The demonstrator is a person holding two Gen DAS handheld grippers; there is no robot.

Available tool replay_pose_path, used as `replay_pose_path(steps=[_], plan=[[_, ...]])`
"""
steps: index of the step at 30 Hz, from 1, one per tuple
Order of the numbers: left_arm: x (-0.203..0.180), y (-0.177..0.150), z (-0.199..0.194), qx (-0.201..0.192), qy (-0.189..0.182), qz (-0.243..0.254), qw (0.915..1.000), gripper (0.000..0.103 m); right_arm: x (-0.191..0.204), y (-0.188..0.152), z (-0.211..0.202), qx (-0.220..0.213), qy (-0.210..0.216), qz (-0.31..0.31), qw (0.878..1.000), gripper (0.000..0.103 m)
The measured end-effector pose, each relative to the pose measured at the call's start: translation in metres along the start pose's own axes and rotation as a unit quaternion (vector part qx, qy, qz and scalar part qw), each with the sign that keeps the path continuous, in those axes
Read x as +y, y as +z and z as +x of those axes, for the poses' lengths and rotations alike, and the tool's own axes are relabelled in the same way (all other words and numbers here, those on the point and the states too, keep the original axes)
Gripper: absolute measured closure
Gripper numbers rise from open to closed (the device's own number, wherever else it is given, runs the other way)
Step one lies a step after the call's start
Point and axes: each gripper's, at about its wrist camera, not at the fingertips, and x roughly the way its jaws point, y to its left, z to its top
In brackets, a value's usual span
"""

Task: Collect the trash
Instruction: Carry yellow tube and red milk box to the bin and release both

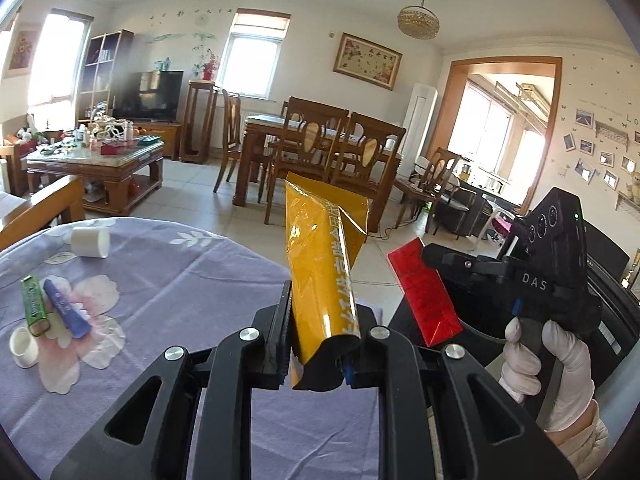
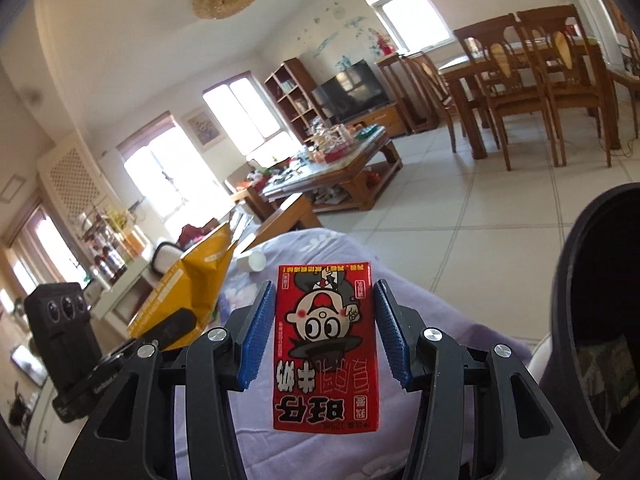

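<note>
My left gripper (image 1: 320, 316) is shut on a yellow snack bag (image 1: 320, 256) and holds it upright above the purple flowered tablecloth (image 1: 192, 276). The bag also shows in the right wrist view (image 2: 192, 280). My right gripper (image 2: 326, 336) is shut on a red milk carton (image 2: 326, 344), lifted above the cloth; the carton shows in the left wrist view (image 1: 424, 292) beside the bag. On the cloth lie a green wrapper (image 1: 34, 306), a blue tube (image 1: 66, 308) and two white cups (image 1: 91, 242) (image 1: 23, 347).
A black bin (image 2: 600, 320) stands at the right, close to the right gripper, its opening toward the camera. Beyond the table edge are tiled floor, a wooden dining table with chairs (image 1: 320, 140) and a cluttered coffee table (image 1: 96, 156).
</note>
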Motion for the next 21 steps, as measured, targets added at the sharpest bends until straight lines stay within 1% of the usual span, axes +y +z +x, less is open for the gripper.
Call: replay_pose_path(steps=[4, 6, 10, 13, 17, 20, 21], plan=[[-0.032, 0.0, 0.022, 0.01, -0.03, 0.013, 0.9994, 0.083, -0.044, 0.012, -0.036, -0.045, -0.036, 0.03, 0.998, 0.053], [-0.047, -0.001, 0.034, 0.016, -0.046, 0.021, 0.9986, 0.083, -0.064, 0.015, -0.057, -0.067, -0.065, 0.04, 0.995, 0.053], [-0.076, -0.001, 0.059, 0.031, -0.077, 0.036, 0.9959, 0.083, -0.111, 0.019, -0.092, -0.1, -0.101, 0.072, 0.987, 0.053], [-0.097, 0.0, 0.077, 0.043, -0.102, 0.042, 0.993, 0.083, -0.143, 0.018, -0.113, -0.119, -0.129, 0.092, 0.98, 0.053], [-0.123, 0.0, 0.103, 0.062, -0.129, 0.05, 0.9885, 0.083, -0.174, 0.014, -0.134, -0.137, -0.157, 0.118, 0.971, 0.053], [-0.138, -0.002, 0.126, 0.08, -0.146, 0.05, 0.9848, 0.083, -0.187, 0.01, -0.143, -0.144, -0.176, 0.129, 0.965, 0.053], [-0.141, -0.003, 0.131, 0.085, -0.151, 0.048, 0.9837, 0.083, -0.185, 0.007, -0.144, -0.145, -0.179, 0.132, 0.964, 0.053]])
